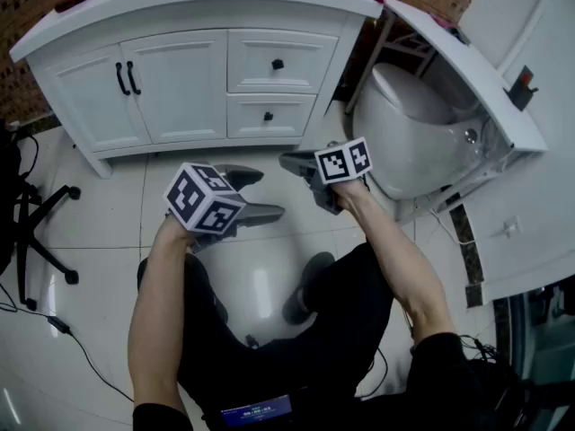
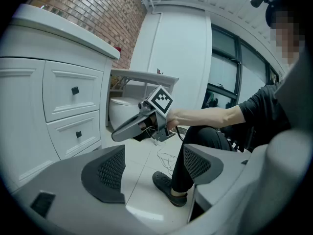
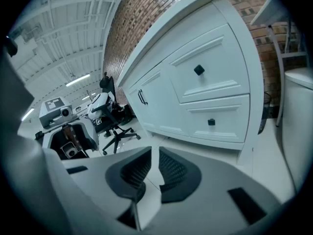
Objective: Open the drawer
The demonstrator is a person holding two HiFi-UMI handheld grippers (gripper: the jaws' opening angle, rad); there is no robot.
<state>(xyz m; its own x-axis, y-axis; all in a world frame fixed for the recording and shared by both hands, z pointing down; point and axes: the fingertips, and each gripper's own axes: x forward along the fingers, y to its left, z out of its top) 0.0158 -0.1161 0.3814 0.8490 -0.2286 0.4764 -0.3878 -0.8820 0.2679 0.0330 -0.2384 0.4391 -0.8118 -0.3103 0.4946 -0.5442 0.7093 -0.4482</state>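
Head view: the left gripper [image 1: 265,194] and right gripper [image 1: 286,160] hang over the floor [image 1: 99,227], well short of the white cabinet [image 1: 171,88], whose upper drawer [image 1: 278,64] and lower drawer [image 1: 268,116] both sit flush shut. Left gripper view: jaws wide apart, nothing between them, drawers off to the left. Right gripper view: jaws pretty much together on nothing, both drawers ahead, up and right, not touched.

Both bare arms reach forward and angle slightly down, the left forearm [image 1: 157,303] beside the right forearm [image 1: 395,250], each hand clasping a gripper. The left gripper [image 2: 154,165] holds its jaws wide apart, empty. The right gripper [image 3: 152,168] has its jaws drawn almost together, gripping nothing.
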